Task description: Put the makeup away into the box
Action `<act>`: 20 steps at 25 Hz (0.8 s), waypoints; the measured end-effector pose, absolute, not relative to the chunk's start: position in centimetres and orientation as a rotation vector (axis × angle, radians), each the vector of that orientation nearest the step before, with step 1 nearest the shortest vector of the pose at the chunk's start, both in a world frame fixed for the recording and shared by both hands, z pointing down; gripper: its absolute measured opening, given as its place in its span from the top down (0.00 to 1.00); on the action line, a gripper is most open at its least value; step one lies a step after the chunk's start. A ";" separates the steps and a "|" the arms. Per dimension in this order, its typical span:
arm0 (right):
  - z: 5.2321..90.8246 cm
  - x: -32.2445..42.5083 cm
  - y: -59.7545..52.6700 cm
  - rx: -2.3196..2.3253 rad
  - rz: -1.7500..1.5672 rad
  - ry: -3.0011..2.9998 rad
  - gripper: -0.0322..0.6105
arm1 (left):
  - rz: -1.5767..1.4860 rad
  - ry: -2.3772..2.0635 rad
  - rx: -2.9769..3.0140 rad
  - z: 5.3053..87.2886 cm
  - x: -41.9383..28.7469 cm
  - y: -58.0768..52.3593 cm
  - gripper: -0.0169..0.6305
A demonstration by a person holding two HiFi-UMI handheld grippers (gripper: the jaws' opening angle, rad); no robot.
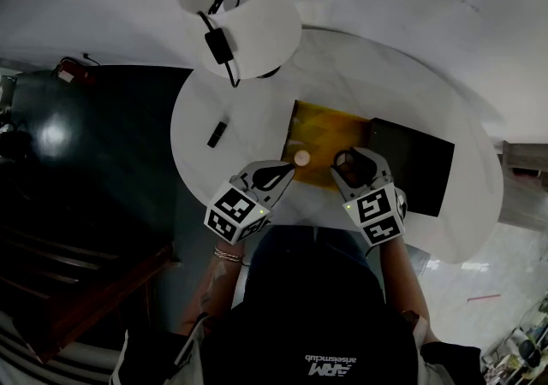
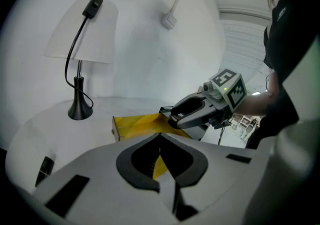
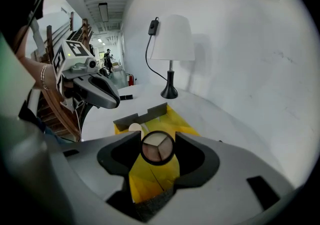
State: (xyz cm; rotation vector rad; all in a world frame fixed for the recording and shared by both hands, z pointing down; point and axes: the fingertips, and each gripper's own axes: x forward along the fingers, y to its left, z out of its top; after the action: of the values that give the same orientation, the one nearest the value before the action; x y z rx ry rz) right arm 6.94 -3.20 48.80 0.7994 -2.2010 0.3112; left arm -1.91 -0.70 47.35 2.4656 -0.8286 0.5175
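An open yellow box (image 1: 330, 137) lies in the middle of the round white table (image 1: 205, 109). My right gripper (image 3: 157, 139) is shut on a small round compact (image 3: 157, 148) with three shades, held just above the near end of the box (image 3: 182, 125). A round cream item (image 1: 301, 157) rests inside the box near its left wall, and the right gripper view shows this cream item (image 3: 134, 127) too. My left gripper (image 1: 289, 168) hovers at the box's near left corner, its jaws together with nothing between them. In the left gripper view the box (image 2: 135, 124) lies beyond my left gripper (image 2: 160, 136).
A black lid (image 1: 419, 165) lies just right of the box. A small black makeup item (image 1: 217, 133) lies on the table left of the box. A white lamp (image 1: 248, 11) with a black cord stands at the back. A dark floor drops off to the left.
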 end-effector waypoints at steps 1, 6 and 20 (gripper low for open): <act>48.9 6.7 -3.3 0.793 0.311 -2.200 0.59 | 0.515 -0.831 2.460 47.4 -2.1 -0.8 0.95; 49.5 5.2 -4.1 0.758 0.323 -2.203 0.59 | 0.514 -0.843 2.440 48.1 -3.4 -1.4 0.95; 51.2 2.7 -6.5 0.717 0.347 -2.176 0.59 | 0.528 -0.866 2.394 49.6 -6.6 -3.9 0.95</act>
State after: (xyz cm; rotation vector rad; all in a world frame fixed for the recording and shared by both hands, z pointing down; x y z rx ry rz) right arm 2.66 -6.48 51.23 0.7170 -2.1759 0.3470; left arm -6.61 -3.94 49.61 2.3935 -0.8663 0.5284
